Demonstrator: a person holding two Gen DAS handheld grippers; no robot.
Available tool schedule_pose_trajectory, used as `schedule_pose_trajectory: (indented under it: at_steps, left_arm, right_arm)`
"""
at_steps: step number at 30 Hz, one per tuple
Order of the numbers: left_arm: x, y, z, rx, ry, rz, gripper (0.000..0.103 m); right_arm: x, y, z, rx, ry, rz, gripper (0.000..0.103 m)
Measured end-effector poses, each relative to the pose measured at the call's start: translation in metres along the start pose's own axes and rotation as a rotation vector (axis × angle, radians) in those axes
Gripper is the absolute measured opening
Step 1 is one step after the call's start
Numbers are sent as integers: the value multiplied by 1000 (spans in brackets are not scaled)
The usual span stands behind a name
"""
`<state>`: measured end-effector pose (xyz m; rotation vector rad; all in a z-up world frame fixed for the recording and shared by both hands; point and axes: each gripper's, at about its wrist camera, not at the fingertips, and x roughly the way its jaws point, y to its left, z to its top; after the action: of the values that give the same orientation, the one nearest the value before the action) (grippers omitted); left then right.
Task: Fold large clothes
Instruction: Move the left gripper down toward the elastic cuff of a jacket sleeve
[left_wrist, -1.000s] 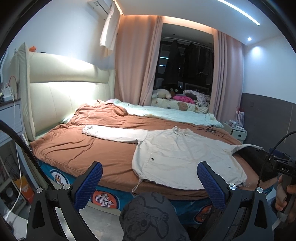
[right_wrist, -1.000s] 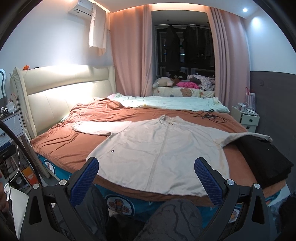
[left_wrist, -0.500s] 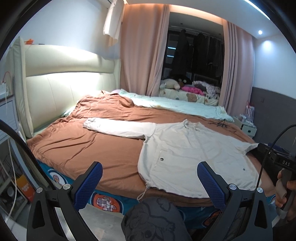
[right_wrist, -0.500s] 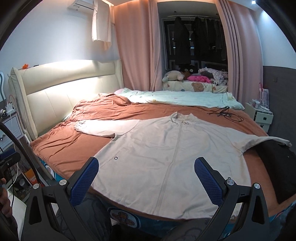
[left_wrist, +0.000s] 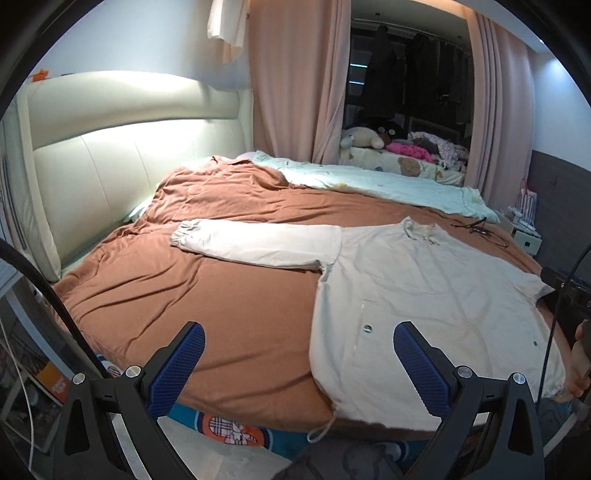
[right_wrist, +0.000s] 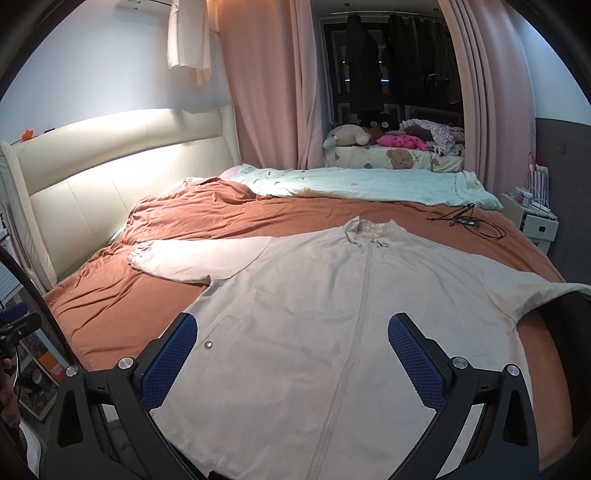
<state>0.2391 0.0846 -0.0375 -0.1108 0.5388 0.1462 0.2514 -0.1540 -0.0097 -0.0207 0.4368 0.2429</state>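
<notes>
A large cream zip-front jacket lies flat, front up, on the brown bedspread. Its left sleeve stretches out toward the headboard. In the right wrist view the jacket fills the middle, and its right sleeve drapes over a dark pile. My left gripper is open and empty above the bed's near edge, by the jacket's lower left hem. My right gripper is open and empty above the jacket's lower front.
A cream padded headboard stands at the left. A pale green quilt lies along the bed's far side, with a black cable near it. A dark folded pile sits at the bed's right edge. A white nightstand stands beyond.
Both grippers have moved forward and closer to the bed, so the jacket looms larger. Both stay open and empty.
</notes>
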Motion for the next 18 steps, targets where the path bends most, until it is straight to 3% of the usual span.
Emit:
schedule_pose_trajectory:
  at_steps: [10,18]
  left_arm:
    - [78,48,47,-66,45,17,99]
    - [156,103,84,-152,109,33,79]
  right_arm:
    - [91,-10,45,44,76,48,103]
    - [166,-6,75,43,144,54,103]
